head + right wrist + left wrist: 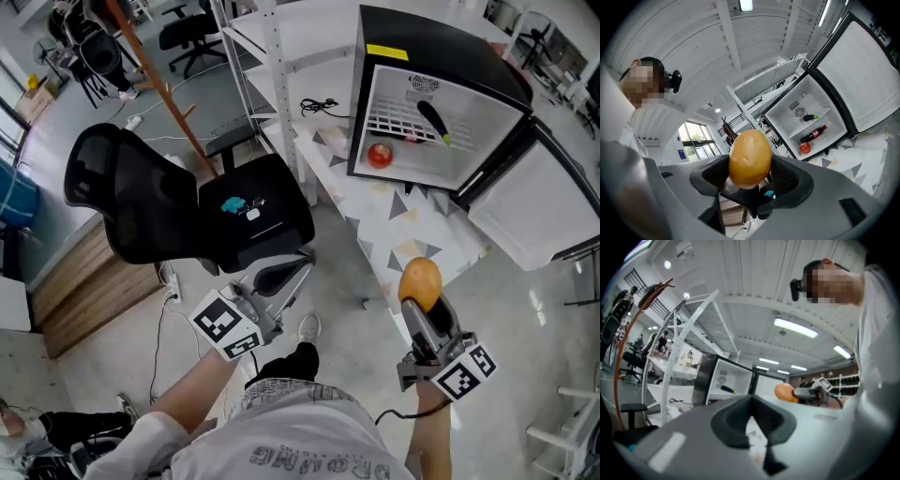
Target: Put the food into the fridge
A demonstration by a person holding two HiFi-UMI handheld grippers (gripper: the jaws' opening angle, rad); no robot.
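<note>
A small black fridge (pixel 441 103) stands on the patterned table (pixel 370 211) with its door (pixel 539 202) swung open to the right. Inside lie a red tomato (pixel 380 155) and a dark eggplant (pixel 432 119). The right gripper view also shows a red-capped bottle (pixel 814 133) between the eggplant (pixel 812 117) and the tomato (pixel 805 148). My right gripper (pixel 422 300) is shut on a yellow-orange potato (pixel 420 279), held well short of the fridge. The potato (pixel 750 158) fills the jaws of that gripper (pixel 751 176). My left gripper (pixel 255 317) hangs low at the left, shut and empty (pixel 751 401).
A black office chair (pixel 187 202) stands left of the table, with a small blue item on its seat. White shelving (pixel 272 56) rises behind it, beside a wooden coat stand (pixel 159 80). A black cable (pixel 319 105) lies on the table left of the fridge.
</note>
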